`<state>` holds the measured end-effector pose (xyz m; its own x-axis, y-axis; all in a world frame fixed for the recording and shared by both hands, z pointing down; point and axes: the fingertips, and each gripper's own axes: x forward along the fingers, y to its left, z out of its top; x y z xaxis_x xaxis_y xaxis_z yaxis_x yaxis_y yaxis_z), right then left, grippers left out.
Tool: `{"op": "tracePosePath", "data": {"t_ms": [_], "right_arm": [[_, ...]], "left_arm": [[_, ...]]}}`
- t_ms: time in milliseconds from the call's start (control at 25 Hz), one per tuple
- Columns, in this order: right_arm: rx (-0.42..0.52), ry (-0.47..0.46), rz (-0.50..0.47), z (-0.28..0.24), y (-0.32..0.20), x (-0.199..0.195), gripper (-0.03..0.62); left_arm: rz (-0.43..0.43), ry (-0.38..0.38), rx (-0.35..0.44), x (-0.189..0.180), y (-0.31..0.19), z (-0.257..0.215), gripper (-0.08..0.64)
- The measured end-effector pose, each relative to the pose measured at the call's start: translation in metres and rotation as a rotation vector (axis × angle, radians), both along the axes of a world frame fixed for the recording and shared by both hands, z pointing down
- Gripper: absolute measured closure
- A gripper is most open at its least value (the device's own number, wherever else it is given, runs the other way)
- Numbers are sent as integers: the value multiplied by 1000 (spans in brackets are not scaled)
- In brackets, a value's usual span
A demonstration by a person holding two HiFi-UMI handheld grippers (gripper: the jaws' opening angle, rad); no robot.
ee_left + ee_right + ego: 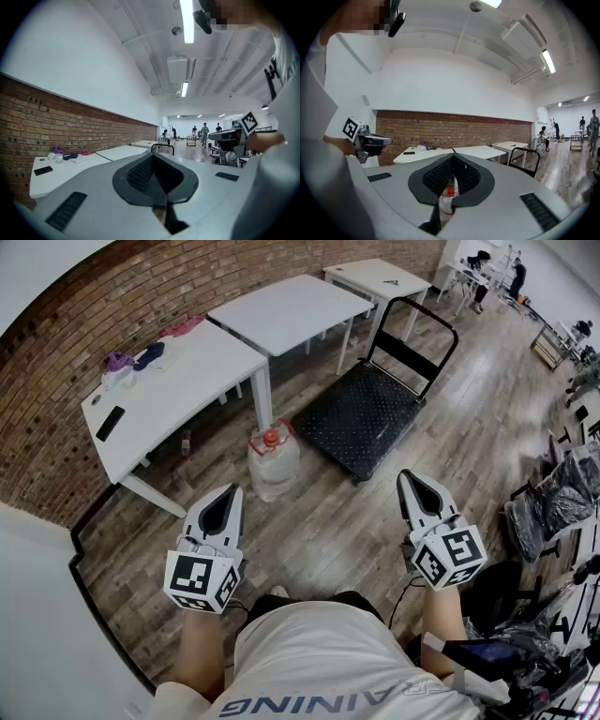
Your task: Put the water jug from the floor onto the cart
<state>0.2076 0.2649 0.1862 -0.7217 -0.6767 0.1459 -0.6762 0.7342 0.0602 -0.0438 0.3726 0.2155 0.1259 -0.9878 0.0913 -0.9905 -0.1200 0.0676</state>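
The clear water jug (274, 463) with a red cap stands upright on the wood floor, beside a white table's leg. The black platform cart (366, 413) with its upright handle sits just right of it and farther off. My left gripper (230, 491) is held level a short way in front of the jug, shut and holding nothing. My right gripper (410, 479) is off to the right, also shut with nothing in it. In the right gripper view the jug (447, 199) shows through the gap under the shut gripper (453, 157). The left gripper view shows its gripper (152, 157) shut, with the jug hidden.
Three white tables (178, 381) line the brick wall; the nearest has a black phone (110, 423) and some cloths on it. A small bottle (186, 442) stands on the floor under it. Chairs with bags (553, 498) crowd the right side. People stand far down the room (205, 133).
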Motion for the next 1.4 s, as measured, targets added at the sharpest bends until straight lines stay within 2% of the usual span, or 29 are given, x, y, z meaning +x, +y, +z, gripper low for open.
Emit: {"op": "tracePosePath", "data": {"t_ms": [320, 440, 640, 880, 1080, 1400], "right_arm": [[-10, 28, -7, 13, 25, -66, 588], [-4, 45, -17, 11, 24, -77, 588], [-21, 32, -22, 18, 3, -87, 588], [-49, 11, -69, 37, -45, -119, 588], [-58, -13, -94, 44, -99, -132, 588], [-101, -26, -74, 52, -198, -107, 588]], "left_arm": [[39, 10, -10, -55, 15, 14, 558], [36, 36, -8, -65, 14, 17, 558], [26, 37, -21, -72, 2, 27, 558], [-24, 19, -49, -93, -28, 33, 558], [-57, 11, -68, -103, -74, 36, 558], [-50, -2, -48, -79, -177, 21, 558]]}}
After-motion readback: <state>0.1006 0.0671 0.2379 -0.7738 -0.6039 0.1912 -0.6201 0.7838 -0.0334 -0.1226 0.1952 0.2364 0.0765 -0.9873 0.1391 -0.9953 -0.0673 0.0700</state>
